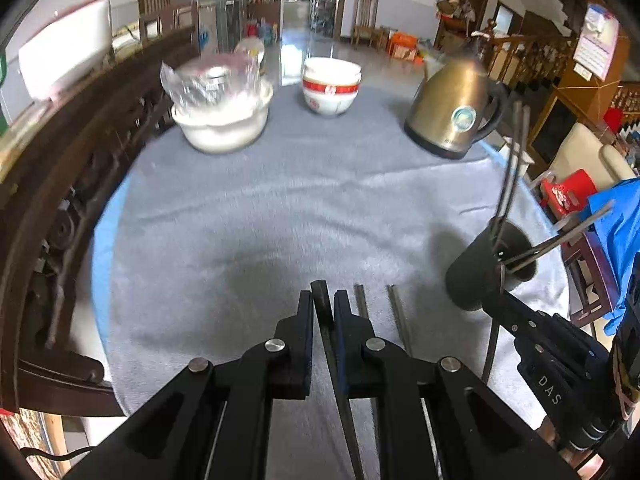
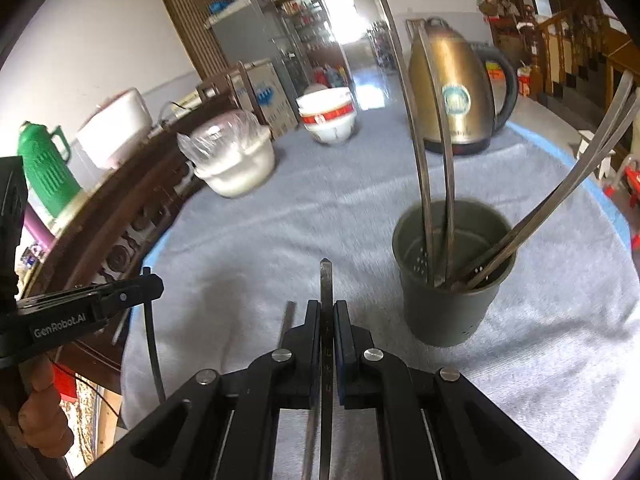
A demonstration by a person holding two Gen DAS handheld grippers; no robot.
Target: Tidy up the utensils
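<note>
Utensils stand in the dark holder cup (image 2: 452, 276) on the grey cloth (image 2: 280, 224): two long metal handles upright at its far side, two more leaning out over its right rim. Farther back sit a white tub (image 2: 240, 168) with a crinkled plastic bag in it, a stack of white bowls with red bands (image 2: 330, 116), and a brass-coloured kettle (image 2: 456, 88) behind the cup. A dark carved wooden rail (image 1: 80, 152) borders the table's left side. My left gripper (image 1: 322, 308) is clamped narrow on a dark flat utensil (image 1: 322, 300) whose tip pokes just past my pads; two more dark sticks (image 1: 396, 312) lie on the cloth just right of it. My right gripper (image 2: 327, 312) is closed tight on a thin metal utensil (image 2: 326, 280), its tip pointing ahead, the cup near and to the right
</note>
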